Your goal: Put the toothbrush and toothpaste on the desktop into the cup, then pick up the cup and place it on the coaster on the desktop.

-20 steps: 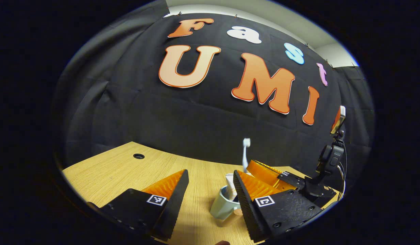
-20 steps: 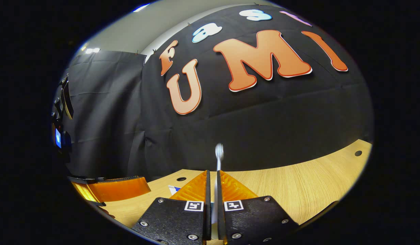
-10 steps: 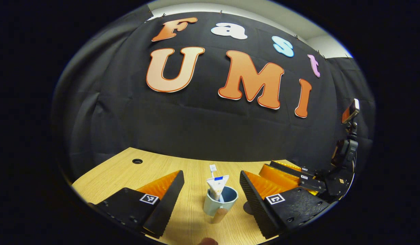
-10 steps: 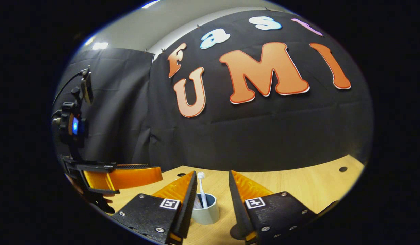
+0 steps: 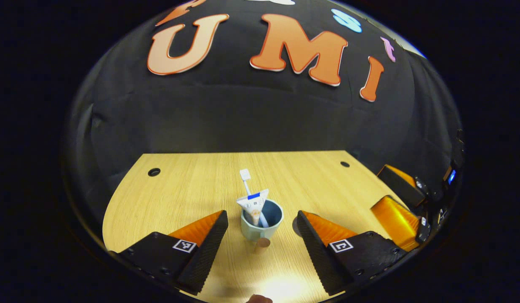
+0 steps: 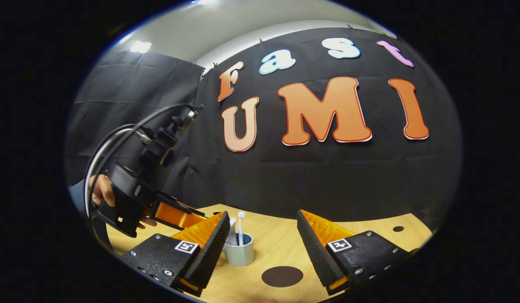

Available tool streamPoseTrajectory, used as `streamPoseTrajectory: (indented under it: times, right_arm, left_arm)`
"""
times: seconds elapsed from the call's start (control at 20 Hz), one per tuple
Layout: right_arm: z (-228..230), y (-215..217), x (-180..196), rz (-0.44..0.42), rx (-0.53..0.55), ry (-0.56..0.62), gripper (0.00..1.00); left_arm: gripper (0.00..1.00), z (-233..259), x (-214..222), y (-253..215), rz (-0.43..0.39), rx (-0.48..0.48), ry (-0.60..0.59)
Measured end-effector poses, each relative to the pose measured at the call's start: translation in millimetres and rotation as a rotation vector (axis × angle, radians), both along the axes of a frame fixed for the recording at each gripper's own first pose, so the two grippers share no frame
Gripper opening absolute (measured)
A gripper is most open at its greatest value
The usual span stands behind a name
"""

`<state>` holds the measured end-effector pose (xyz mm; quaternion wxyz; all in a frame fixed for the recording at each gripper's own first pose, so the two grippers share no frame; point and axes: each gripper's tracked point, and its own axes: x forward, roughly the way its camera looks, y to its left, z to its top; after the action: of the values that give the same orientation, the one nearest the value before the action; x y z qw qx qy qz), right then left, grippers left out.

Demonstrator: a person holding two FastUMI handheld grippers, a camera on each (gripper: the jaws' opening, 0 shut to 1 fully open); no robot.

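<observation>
Cup, holding toothbrush and toothpaste, sits between your spread left claw; next, grip it for the coaster.

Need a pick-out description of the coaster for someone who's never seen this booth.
Start at the wooden desktop in front of the black cloth wall, in the right gripper view. Find the pale blue-green cup holding a toothbrush and toothpaste. The coaster lies beside it, nearer the camera: a flat, dark brown disc, far bigger than the desk's small dark holes.
</observation>
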<state>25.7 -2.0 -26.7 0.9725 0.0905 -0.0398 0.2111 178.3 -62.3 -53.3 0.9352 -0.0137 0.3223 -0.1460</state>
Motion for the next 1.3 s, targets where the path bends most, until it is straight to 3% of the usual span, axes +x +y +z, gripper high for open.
streamPoseTrajectory:
  times: [0.3,0.35,0.45,0.65,0.8,0.85,0.95,1.1,1.3]
  right_arm:
    - [-2.6,-32.6,-24.3,-0.024,-0.027,-0.021,0.96]
    - [-3.7,-37.5,-26.7,-0.032,-0.031,-0.022,0.96]
    - [-3.4,-47.7,-34.5,-0.048,-0.034,-0.032,0.96]
    - [-7.7,-62.7,-42.1,-0.063,-0.017,-0.031,0.96]
    - [-13.7,-73.1,-44.2,-0.084,-0.019,-0.021,0.96]
    - [-14.7,-75.7,-46.9,-0.085,-0.017,-0.021,0.96]
    - [-21.2,-79.6,-50.1,-0.088,-0.007,-0.010,0.96]
    - [-27.7,-87.0,-52.8,-0.101,0.003,0.006,0.96]
    - [-27.1,-101.3,-58.8,-0.140,0.018,0.008,0.96]
  left_arm:
    - [0.99,-42.1,-1.1,-4.8,-0.050,0.125,0.252]
    - [0.94,-45.5,-0.5,-8.3,-0.052,0.136,0.284]
    - [0.98,-46.3,-0.8,-8.0,-0.059,0.160,0.354]
    - [0.82,-37.0,6.1,-6.8,-0.035,0.182,0.423]
    - [0.85,-44.4,9.3,-15.3,-0.024,0.181,0.467]
    - [0.60,-45.3,11.6,-17.5,-0.019,0.187,0.477]
    - [0.69,-56.3,19.2,-22.1,0.002,0.188,0.499]
    - [0.29,-59.8,17.5,-24.4,0.026,0.173,0.485]
    - [0.25,-55.6,19.7,-22.8,0.040,0.154,0.445]
